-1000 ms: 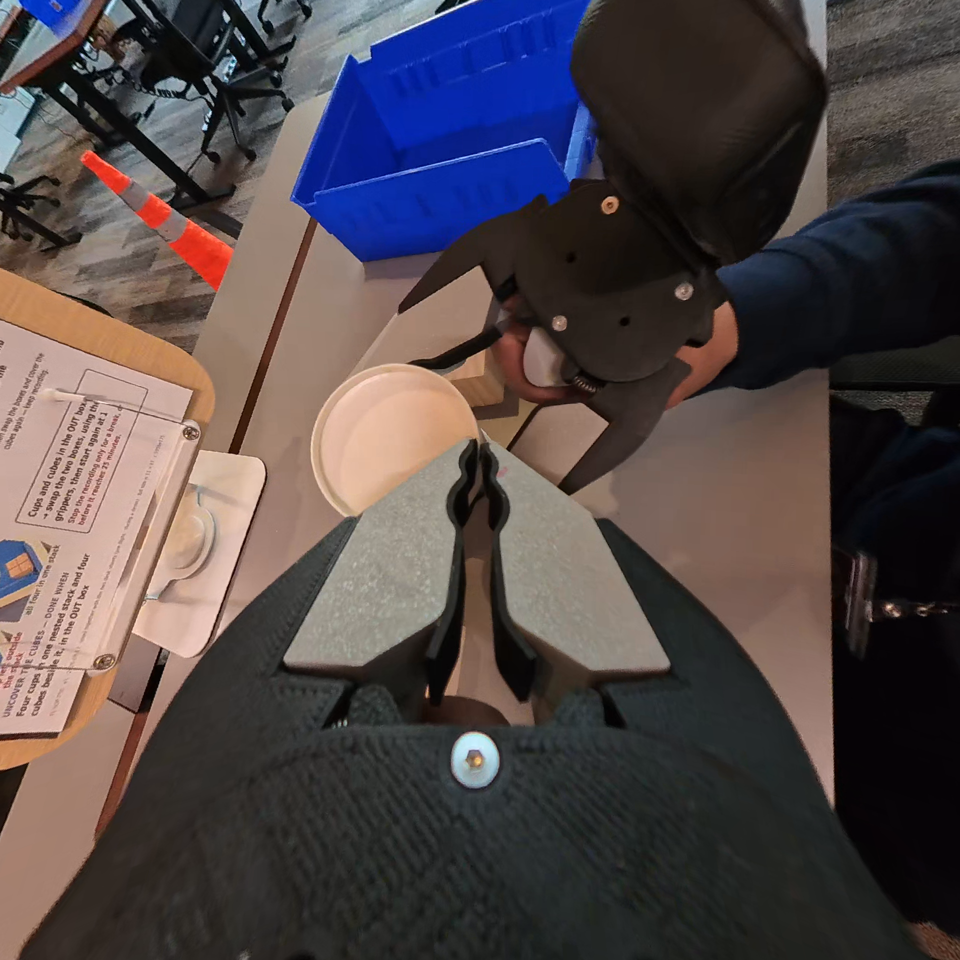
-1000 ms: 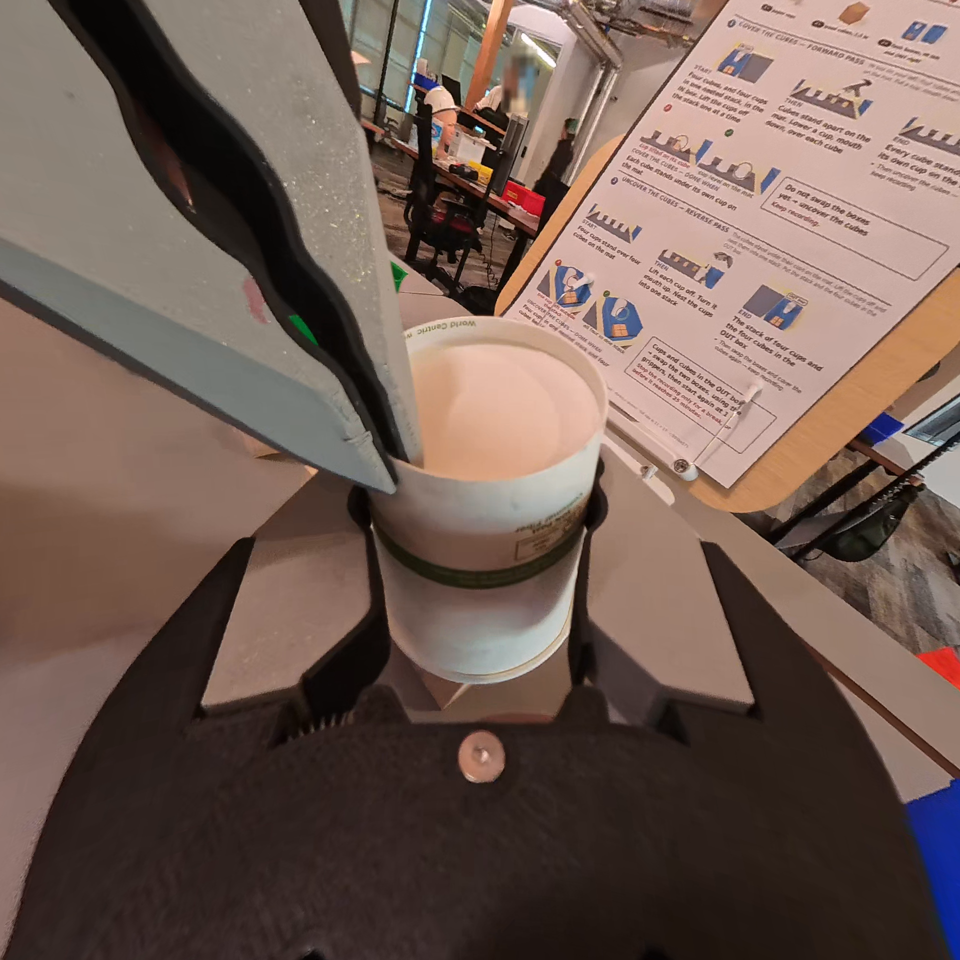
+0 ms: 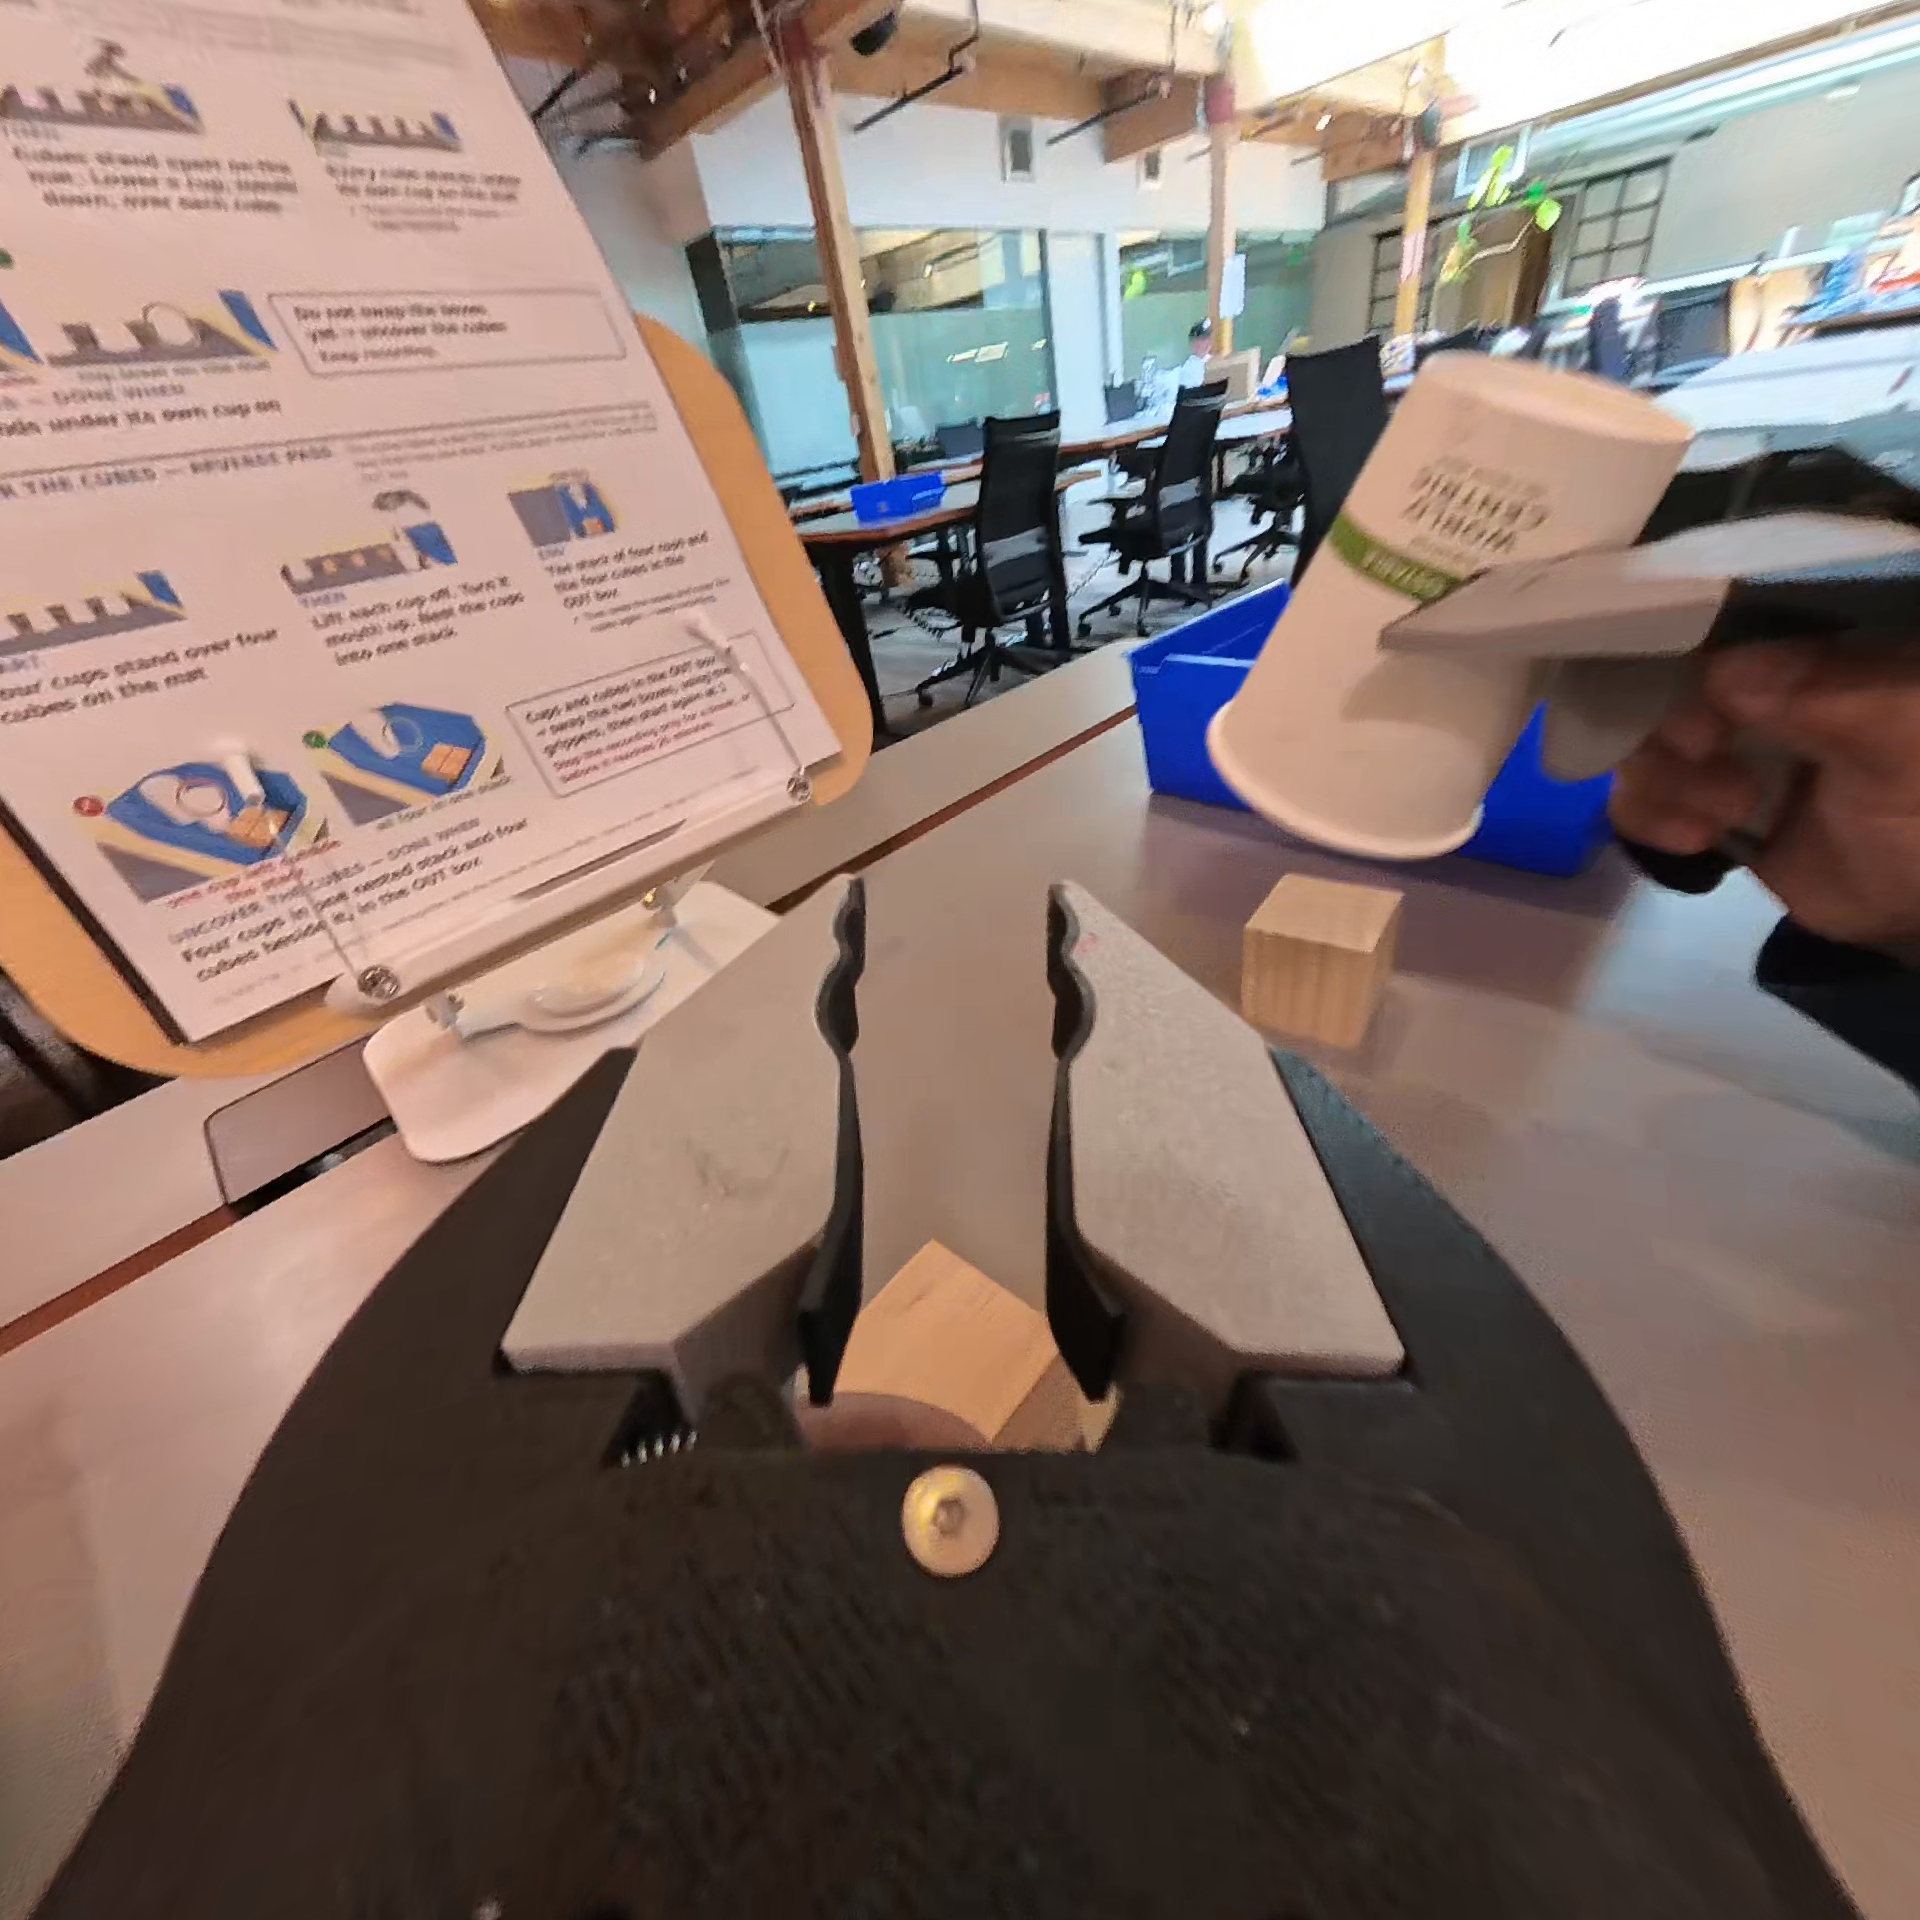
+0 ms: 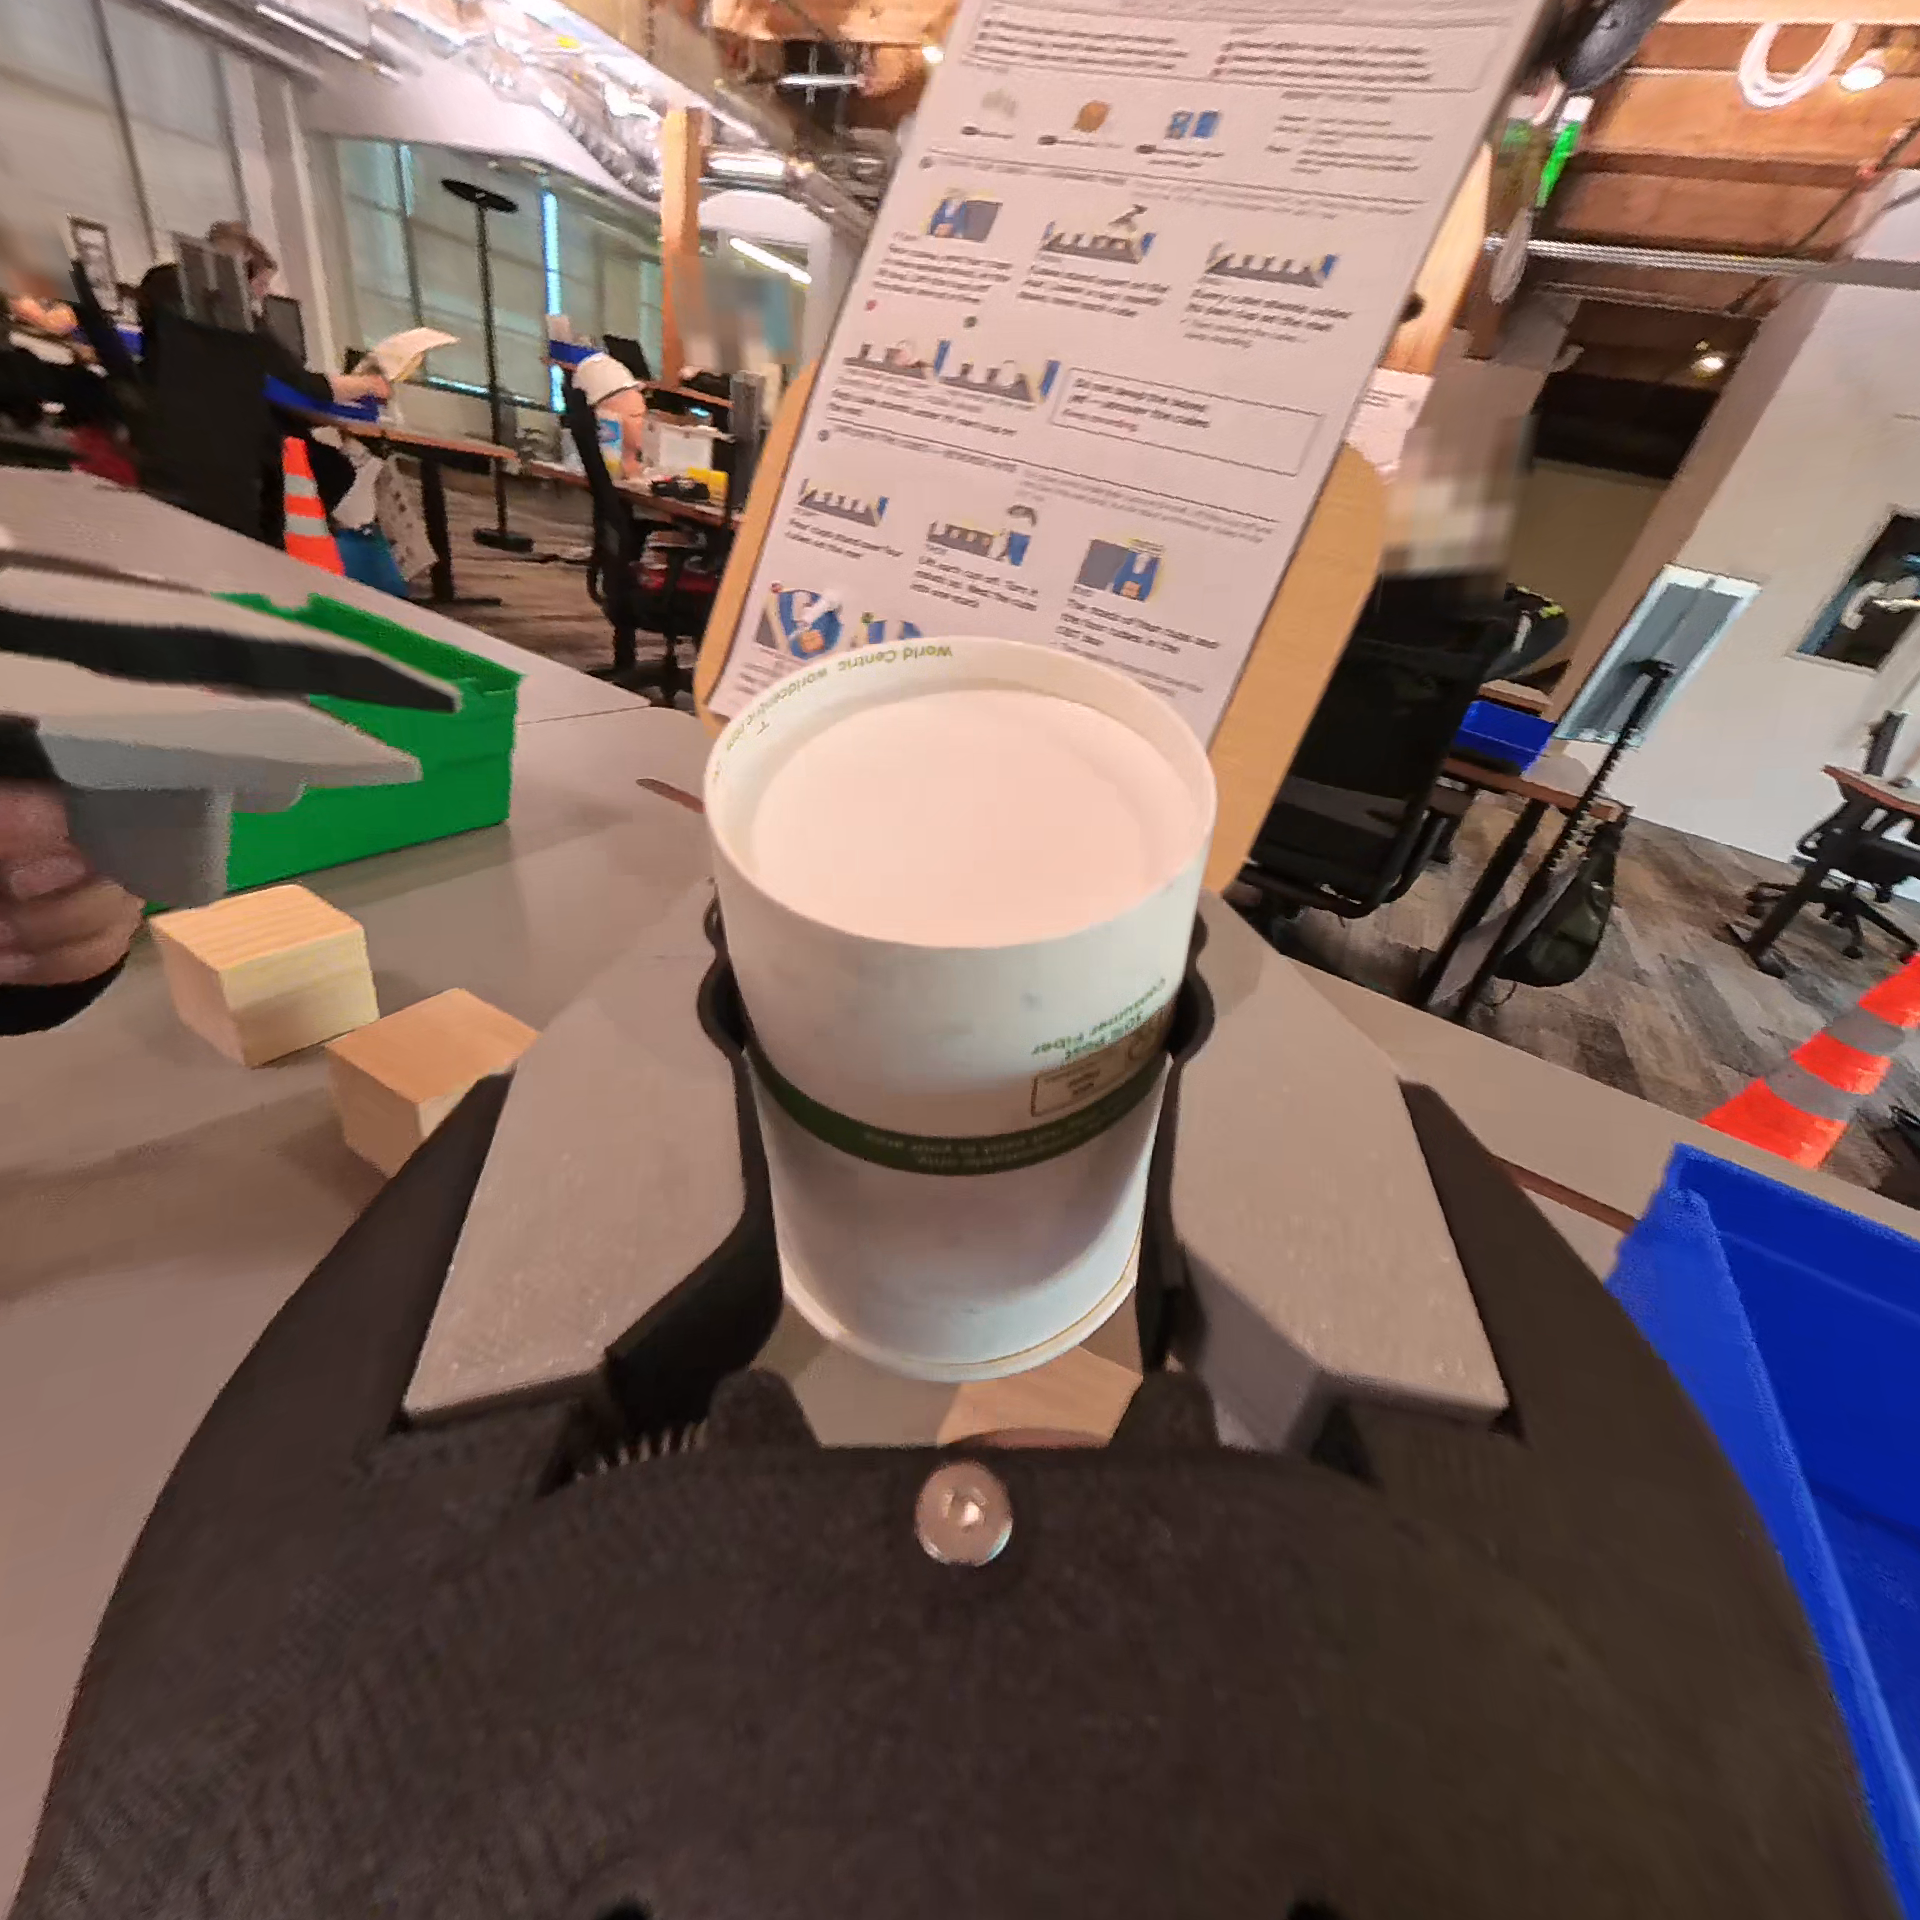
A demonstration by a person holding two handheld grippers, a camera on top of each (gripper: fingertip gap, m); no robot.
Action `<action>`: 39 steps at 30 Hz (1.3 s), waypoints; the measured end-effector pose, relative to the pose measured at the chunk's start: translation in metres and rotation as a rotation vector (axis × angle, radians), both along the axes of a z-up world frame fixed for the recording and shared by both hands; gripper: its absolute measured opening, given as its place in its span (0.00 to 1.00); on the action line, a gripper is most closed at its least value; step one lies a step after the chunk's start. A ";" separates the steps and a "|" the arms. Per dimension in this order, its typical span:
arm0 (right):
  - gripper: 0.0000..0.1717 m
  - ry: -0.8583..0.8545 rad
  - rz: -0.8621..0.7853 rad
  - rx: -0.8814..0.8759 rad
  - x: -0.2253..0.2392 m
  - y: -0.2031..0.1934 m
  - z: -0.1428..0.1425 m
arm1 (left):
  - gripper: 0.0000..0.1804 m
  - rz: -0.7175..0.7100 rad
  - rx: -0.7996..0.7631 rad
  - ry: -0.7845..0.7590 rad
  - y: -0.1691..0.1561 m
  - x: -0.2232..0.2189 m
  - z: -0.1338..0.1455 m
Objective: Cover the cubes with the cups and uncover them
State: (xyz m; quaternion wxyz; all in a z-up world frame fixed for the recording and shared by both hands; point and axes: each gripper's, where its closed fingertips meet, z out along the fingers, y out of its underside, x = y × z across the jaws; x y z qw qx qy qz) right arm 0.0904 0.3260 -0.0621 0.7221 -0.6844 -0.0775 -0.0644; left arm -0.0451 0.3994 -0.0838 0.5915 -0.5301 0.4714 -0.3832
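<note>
Item: white paper cup (image 4: 961, 997), inverted, tilted above the worktop (image 3: 1558, 1195) near a wooden cube (image 3: 1320, 971). My right jaws (image 4: 961, 1023) clamp its mid-wall; left jaws (image 3: 956, 935) part-open, empty. Light, crushable, I judge: grip gently.

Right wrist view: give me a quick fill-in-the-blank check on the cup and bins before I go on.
1. The right gripper grips a white paper cup held mouth ____.
2. The bin at the right edge is ____.
3. The bin beyond the left gripper is ____.
4. Left of the cup, ____ wooden cubes rest on the table.

Missing: down; blue; green; two
</note>
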 end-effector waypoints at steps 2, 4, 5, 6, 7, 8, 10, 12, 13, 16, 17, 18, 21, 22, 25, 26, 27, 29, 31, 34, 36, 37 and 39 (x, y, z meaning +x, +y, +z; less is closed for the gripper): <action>0.48 0.020 -0.029 -0.007 0.013 -0.004 -0.002 | 0.18 0.028 0.006 0.009 0.005 -0.001 -0.005; 0.48 0.041 -0.058 -0.023 0.027 -0.007 -0.007 | 0.18 0.032 -0.006 0.004 0.006 -0.002 -0.009; 0.48 0.052 -0.072 -0.038 0.033 -0.008 -0.011 | 0.18 0.024 -0.024 0.000 0.005 -0.003 -0.010; 0.48 0.063 -0.085 -0.060 0.039 -0.008 -0.017 | 0.18 0.015 -0.043 -0.009 0.005 -0.003 -0.011; 0.48 0.073 -0.094 -0.083 0.043 -0.007 -0.022 | 0.17 0.020 -0.058 -0.021 0.008 -0.005 -0.012; 0.48 0.082 -0.096 -0.106 0.046 -0.007 -0.027 | 0.16 0.035 -0.070 -0.029 0.012 -0.006 -0.012; 0.48 0.101 -0.105 -0.171 0.049 -0.005 -0.040 | 0.15 0.070 -0.077 -0.038 0.020 -0.010 -0.013; 0.48 0.096 -0.116 -0.223 0.050 -0.003 -0.052 | 0.14 0.087 -0.091 -0.067 0.025 -0.015 -0.010; 0.48 0.089 -0.124 -0.243 0.051 -0.001 -0.057 | 0.14 0.079 -0.104 -0.076 0.025 -0.015 -0.010; 0.48 0.116 -0.116 -0.286 0.050 0.003 -0.069 | 0.14 0.067 -0.134 -0.080 0.025 -0.016 -0.011; 0.48 0.138 -0.109 -0.305 0.050 0.005 -0.074 | 0.14 0.073 -0.132 -0.072 0.026 -0.016 -0.013; 0.48 0.148 -0.114 -0.325 0.052 0.006 -0.079 | 0.14 0.080 -0.126 -0.063 0.027 -0.016 -0.014; 0.48 0.170 -0.122 -0.349 0.057 0.008 -0.088 | 0.14 0.070 -0.116 -0.047 0.025 -0.014 -0.017; 0.48 0.184 -0.114 -0.360 0.056 0.009 -0.092 | 0.14 0.061 -0.117 -0.045 0.023 -0.013 -0.017; 0.48 0.174 -0.111 -0.386 0.053 0.010 -0.101 | 0.14 0.064 -0.112 -0.032 0.023 -0.012 -0.019; 0.48 0.166 -0.116 -0.394 0.053 0.010 -0.103 | 0.14 0.068 -0.110 -0.030 0.024 -0.012 -0.019; 0.48 0.161 -0.119 -0.406 0.053 0.010 -0.106 | 0.14 0.069 -0.110 -0.029 0.024 -0.013 -0.020; 0.48 0.155 -0.128 -0.426 0.053 0.011 -0.112 | 0.14 0.066 -0.122 -0.024 0.024 -0.013 -0.021; 0.49 0.157 -0.134 -0.469 0.053 0.013 -0.123 | 0.14 0.067 -0.125 -0.022 0.025 -0.013 -0.022; 0.51 0.177 -0.136 -0.537 0.053 0.015 -0.139 | 0.14 0.073 -0.126 -0.014 0.026 -0.013 -0.024; 0.51 0.179 -0.143 -0.534 0.053 0.015 -0.137 | 0.14 0.069 -0.134 -0.009 0.026 -0.012 -0.025; 0.52 0.176 -0.144 -0.516 0.054 0.015 -0.133 | 0.14 0.068 -0.137 -0.006 0.026 -0.012 -0.026; 0.52 0.171 -0.133 -0.456 0.052 0.014 -0.120 | 0.15 0.073 -0.132 -0.003 0.025 -0.012 -0.025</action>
